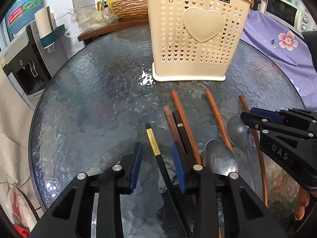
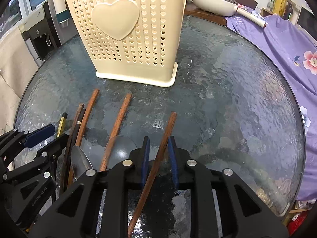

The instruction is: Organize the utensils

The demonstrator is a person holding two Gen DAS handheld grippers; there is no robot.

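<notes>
A cream perforated utensil holder [image 1: 195, 31] with a raised heart stands upright on the round glass table [image 1: 95, 91]; it also shows in the right wrist view [image 2: 128, 33]. Several brown and black chopsticks and two metal spoons [image 1: 220, 156] lie in front of it. My left gripper [image 1: 158, 154] is open, its jaws either side of a black chopstick with a gold band [image 1: 152, 142]. My right gripper [image 2: 159, 148] is partly closed around a brown chopstick [image 2: 158, 158], the pads close beside it; contact is unclear. The right gripper also appears in the left wrist view [image 1: 247, 117].
A water dispenser [image 1: 25, 63] stands left of the table. A purple floral cloth [image 2: 287, 39] lies at the right. A white pan [image 2: 216, 0] and a woven basket [image 1: 130, 8] sit on a counter behind.
</notes>
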